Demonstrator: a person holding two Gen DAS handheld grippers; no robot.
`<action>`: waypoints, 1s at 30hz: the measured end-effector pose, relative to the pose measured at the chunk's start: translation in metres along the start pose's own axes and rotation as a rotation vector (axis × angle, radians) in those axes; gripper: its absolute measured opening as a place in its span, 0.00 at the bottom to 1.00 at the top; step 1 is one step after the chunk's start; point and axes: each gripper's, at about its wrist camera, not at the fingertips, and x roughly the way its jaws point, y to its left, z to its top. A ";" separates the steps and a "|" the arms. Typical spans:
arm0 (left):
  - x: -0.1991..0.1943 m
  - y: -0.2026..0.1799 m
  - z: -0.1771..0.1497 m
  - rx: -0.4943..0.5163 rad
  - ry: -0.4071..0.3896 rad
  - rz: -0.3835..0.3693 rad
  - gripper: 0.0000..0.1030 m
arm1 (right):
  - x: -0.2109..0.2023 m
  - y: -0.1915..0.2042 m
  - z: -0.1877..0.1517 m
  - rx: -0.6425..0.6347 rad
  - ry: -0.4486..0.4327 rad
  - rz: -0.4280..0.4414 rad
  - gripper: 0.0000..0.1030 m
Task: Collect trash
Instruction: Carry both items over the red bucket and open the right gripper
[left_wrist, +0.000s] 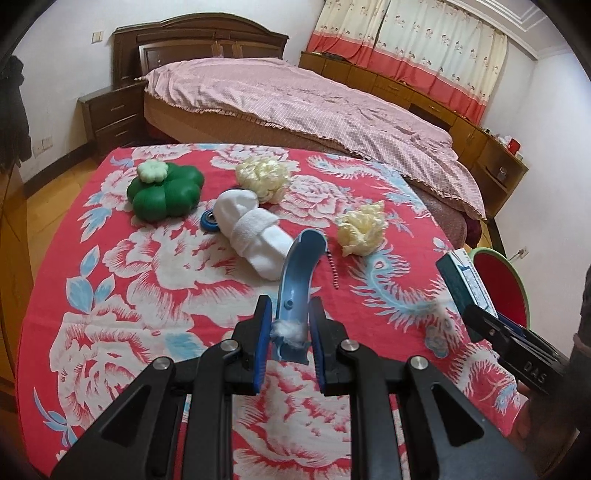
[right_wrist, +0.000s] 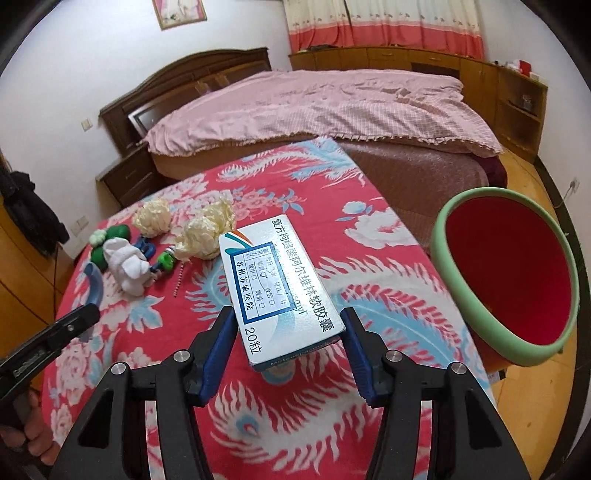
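While boxed, three wrappers (right_wrist: 197, 238), one bin (right_wrist: 506, 280)

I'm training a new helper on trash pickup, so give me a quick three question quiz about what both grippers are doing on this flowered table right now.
1. True or false: the left gripper is shut on the curved blue plastic piece.
2. What is between the jaws of the right gripper? A) a white sock roll B) a white medicine box C) a green clover case
3. Which side of the flowered tablecloth does the red bin with the green rim stand on, as seen from the right wrist camera?

Key:
1. True.
2. B, the medicine box.
3. Off the right edge, beside the table.
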 end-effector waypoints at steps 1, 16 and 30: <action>-0.001 -0.004 0.000 0.007 -0.004 -0.001 0.19 | -0.006 -0.002 -0.001 0.003 -0.011 0.001 0.57; -0.009 -0.067 -0.003 0.118 -0.024 -0.046 0.19 | -0.056 -0.050 -0.013 0.111 -0.108 -0.021 0.57; 0.000 -0.141 -0.001 0.251 -0.014 -0.109 0.19 | -0.087 -0.106 -0.017 0.235 -0.178 -0.080 0.57</action>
